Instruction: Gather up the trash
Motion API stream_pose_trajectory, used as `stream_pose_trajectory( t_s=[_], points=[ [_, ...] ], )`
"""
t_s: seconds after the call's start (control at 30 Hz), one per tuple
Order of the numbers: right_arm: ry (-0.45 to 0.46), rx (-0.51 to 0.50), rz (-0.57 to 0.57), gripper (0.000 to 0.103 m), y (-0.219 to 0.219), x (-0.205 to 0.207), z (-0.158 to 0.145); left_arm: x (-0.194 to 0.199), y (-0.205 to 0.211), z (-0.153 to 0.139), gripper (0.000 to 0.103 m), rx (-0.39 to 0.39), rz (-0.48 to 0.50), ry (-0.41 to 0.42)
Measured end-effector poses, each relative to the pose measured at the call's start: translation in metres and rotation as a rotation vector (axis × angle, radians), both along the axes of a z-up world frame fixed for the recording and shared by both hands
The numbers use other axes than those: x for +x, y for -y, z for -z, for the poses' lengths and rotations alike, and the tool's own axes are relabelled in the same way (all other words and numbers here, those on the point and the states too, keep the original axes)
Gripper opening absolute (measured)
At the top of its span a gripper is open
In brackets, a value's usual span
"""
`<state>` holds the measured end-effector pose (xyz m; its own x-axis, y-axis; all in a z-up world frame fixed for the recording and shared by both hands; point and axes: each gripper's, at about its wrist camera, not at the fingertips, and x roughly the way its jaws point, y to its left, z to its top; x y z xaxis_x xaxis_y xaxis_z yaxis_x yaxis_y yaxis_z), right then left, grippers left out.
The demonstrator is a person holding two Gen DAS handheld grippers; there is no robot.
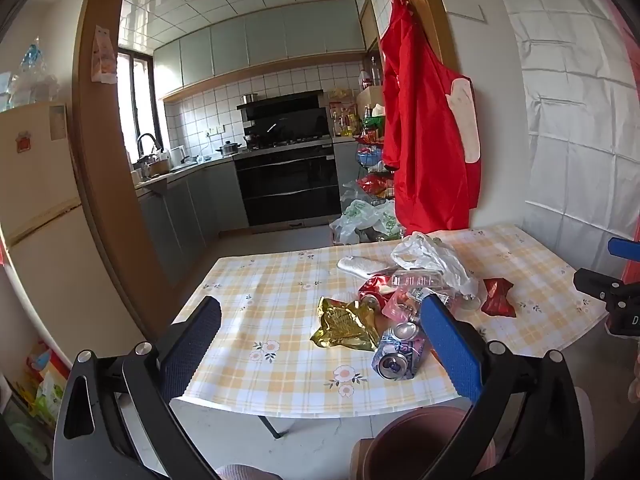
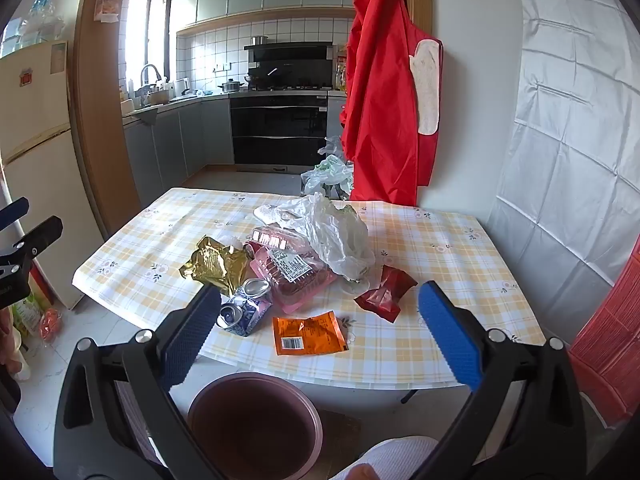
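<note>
Crushed cans (image 2: 246,307), gold wrapper (image 2: 214,262), orange packet (image 2: 308,333) and red wrapper (image 2: 385,293), scattered flat on table (image 2: 460,248).

Behind the checked table (image 2: 440,344): a red apron (image 2: 384,92) hanging by the doorway, a black oven (image 2: 279,128) under a range hood (image 2: 290,49), a sink tap (image 2: 149,72) near the window (image 2: 146,20), a cream fridge (image 2: 36,152) at left.
</note>
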<state>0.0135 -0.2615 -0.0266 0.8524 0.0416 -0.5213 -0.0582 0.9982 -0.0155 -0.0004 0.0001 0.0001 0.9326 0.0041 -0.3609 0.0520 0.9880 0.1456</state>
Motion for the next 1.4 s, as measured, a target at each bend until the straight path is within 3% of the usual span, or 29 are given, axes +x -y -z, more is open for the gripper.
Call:
stream_pose_trajectory(
  t_s=[1.4],
  points=[
    [0.000, 0.002, 0.001, 0.097, 0.0014, 0.0014, -0.0017, -0.0015, 0.0049, 0.0009, 0.098, 0.009, 0.009, -0.013]
  ],
)
